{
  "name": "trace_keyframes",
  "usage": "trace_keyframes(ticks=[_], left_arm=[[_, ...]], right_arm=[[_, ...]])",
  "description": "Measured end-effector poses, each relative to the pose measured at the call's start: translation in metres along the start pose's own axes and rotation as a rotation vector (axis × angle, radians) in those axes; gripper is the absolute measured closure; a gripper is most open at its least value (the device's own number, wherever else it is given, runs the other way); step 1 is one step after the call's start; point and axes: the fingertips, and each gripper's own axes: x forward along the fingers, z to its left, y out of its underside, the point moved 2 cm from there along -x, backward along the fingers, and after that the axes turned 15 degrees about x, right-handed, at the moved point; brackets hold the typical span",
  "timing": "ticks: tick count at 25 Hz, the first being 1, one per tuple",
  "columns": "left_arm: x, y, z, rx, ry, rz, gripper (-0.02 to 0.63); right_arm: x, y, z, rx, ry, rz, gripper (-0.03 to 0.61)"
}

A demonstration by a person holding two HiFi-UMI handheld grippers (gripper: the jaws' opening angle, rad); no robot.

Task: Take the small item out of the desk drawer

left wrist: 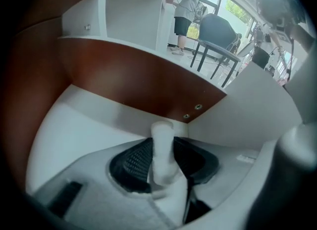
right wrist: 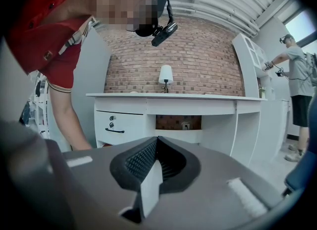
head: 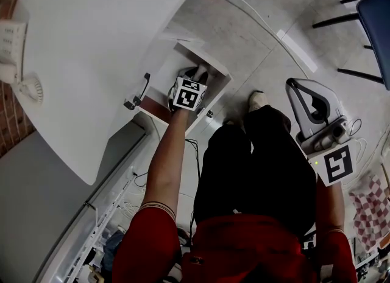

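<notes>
The white desk's drawer (head: 207, 56) stands pulled out, its black handle (head: 144, 87) on the front panel. My left gripper (head: 196, 73) reaches down into it. In the left gripper view a small white cylinder (left wrist: 161, 132) stands upright between the black ribbed pads (left wrist: 133, 162) of the left gripper (left wrist: 162, 142), which are closed against its sides, above the white drawer floor (left wrist: 84, 130) and before the brown wooden wall (left wrist: 133, 75). My right gripper (head: 300, 87) hangs off to the right over the floor, away from the desk, jaws together and empty (right wrist: 156, 147).
The white desk top (head: 91, 44) fills the upper left, with a lamp (head: 27, 87) at its edge. A blue chair (head: 375, 20) stands at the far right and a cable (head: 256, 17) runs over the floor. Another person (right wrist: 297, 75) stands by a white shelf.
</notes>
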Motion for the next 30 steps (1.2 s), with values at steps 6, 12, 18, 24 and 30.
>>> trace_keyframes(ticks=[6, 12, 18, 24, 30], left_arm=[[-0.009, -0.006, -0.002, 0.02, -0.022, -0.019, 0.48], [-0.058, -0.034, -0.007, 0.035, -0.053, -0.106, 0.48], [-0.136, -0.077, -0.012, 0.039, -0.09, -0.221, 0.48], [-0.215, -0.129, -0.031, 0.031, -0.109, -0.361, 0.48], [-0.304, -0.182, -0.048, -0.009, -0.144, -0.535, 0.48]], right_arm=[[-0.006, -0.004, 0.0, 0.016, 0.005, 0.01, 0.568], [-0.011, -0.029, 0.014, 0.041, -0.001, 0.015, 0.567], [-0.015, -0.077, 0.039, 0.059, -0.018, 0.013, 0.568], [-0.023, -0.127, 0.057, 0.058, -0.017, -0.01, 0.568], [-0.026, -0.171, 0.078, 0.06, -0.038, -0.034, 0.567]])
